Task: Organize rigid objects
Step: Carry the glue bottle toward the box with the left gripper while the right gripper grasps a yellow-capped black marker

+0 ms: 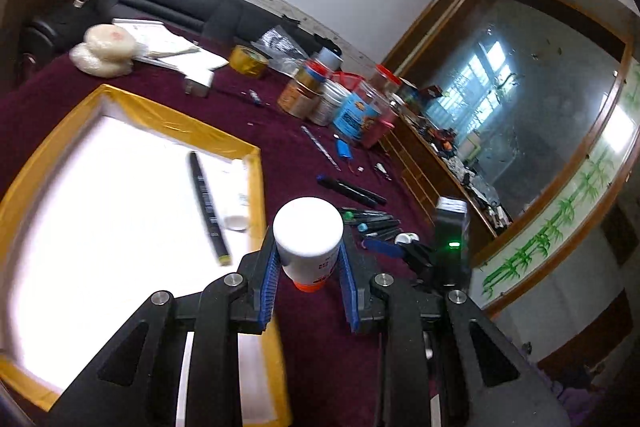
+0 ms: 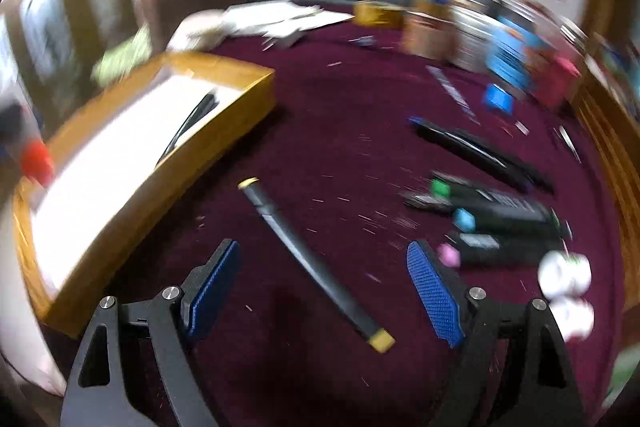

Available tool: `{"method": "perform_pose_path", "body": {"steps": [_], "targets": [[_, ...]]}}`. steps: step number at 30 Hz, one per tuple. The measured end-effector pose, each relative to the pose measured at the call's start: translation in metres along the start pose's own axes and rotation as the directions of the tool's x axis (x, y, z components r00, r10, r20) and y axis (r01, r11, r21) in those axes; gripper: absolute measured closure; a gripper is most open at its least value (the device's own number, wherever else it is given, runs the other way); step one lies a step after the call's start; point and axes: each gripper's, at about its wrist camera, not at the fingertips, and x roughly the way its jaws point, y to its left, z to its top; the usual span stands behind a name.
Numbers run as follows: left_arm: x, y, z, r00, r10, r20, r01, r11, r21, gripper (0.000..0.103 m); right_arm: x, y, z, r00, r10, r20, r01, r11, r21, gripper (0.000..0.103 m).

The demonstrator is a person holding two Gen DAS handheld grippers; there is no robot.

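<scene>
While the right wrist view is smeared by blur, both grippers read clearly enough.
Left gripper (image 1: 308,267): its blue pads clamp a white bottle (image 1: 308,235) with an orange end, held above the maroon cloth (image 1: 312,147), just beside the tray's near corner.
Right gripper (image 2: 324,283): jaws spread wide, nothing gripped.
Black marker (image 2: 316,263): yellow-tipped, lies slantwise on the cloth, showing between the right gripper's fingers, neither pad on it.
Yellow-rimmed tray (image 1: 248,183): white inside, holds another black marker (image 1: 208,203).
Marker pile (image 2: 492,219): well to the right of the open jaws.
</scene>
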Motion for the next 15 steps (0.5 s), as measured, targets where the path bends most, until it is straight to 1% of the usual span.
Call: {"method": "perform_pose_path", "body": {"steps": [2,3,4,5,6,7,9,11,12,15], "targets": [[-0.013,0.009,0.0,1.0,0.024,0.013,-0.024,1.0,-0.01,0.079,0.018,0.013,0.003,0.999,0.002,-0.048,-0.005,0.998,-0.061,0.034],[-0.016,0.013,0.0,0.999,0.032,0.015,-0.032,0.999,-0.014,0.079,0.028,0.015,0.002,0.996,0.013,-0.086,-0.019,0.997,-0.072,0.058],[-0.02,0.018,0.0,0.999,0.046,0.017,-0.046,0.999,-0.019,0.079,0.032,0.013,0.0,0.993,0.057,-0.107,-0.063,0.997,-0.052,0.072],[-0.023,0.023,0.001,0.998,0.06,0.017,-0.059,0.998,-0.022,0.079,0.032,0.009,0.0,0.99,0.091,-0.11,-0.094,0.995,-0.019,0.08],[-0.025,0.027,0.001,0.998,0.068,0.016,-0.067,0.997,-0.024,0.079,0.031,0.007,0.0,0.99,0.088,-0.114,-0.089,0.996,-0.004,0.09],[-0.026,0.031,0.003,0.997,0.073,0.011,-0.073,0.997,-0.026,0.079,0.03,0.003,-0.002,0.99,0.088,-0.112,-0.086,0.996,0.02,0.09],[-0.024,0.04,0.008,0.997,0.079,-0.001,-0.079,0.996,-0.034,0.079,0.025,-0.007,-0.005,0.988,0.112,-0.102,-0.105,0.992,0.074,0.09],[-0.018,0.047,0.013,0.996,0.081,-0.023,-0.082,0.996,-0.037,0.079,0.013,-0.019,-0.007,0.988,0.132,-0.076,-0.121,0.983,0.14,0.09],[-0.012,0.051,0.017,0.995,0.089,-0.043,-0.091,0.995,-0.033,0.079,0.004,-0.025,-0.005,0.986,0.158,-0.055,-0.146,0.973,0.177,0.09],[0.005,0.061,0.026,0.988,0.12,-0.096,-0.121,0.993,-0.01,0.079,-0.022,-0.03,0.008,0.975,0.22,0.007,-0.216,0.949,0.231,0.09]]}}
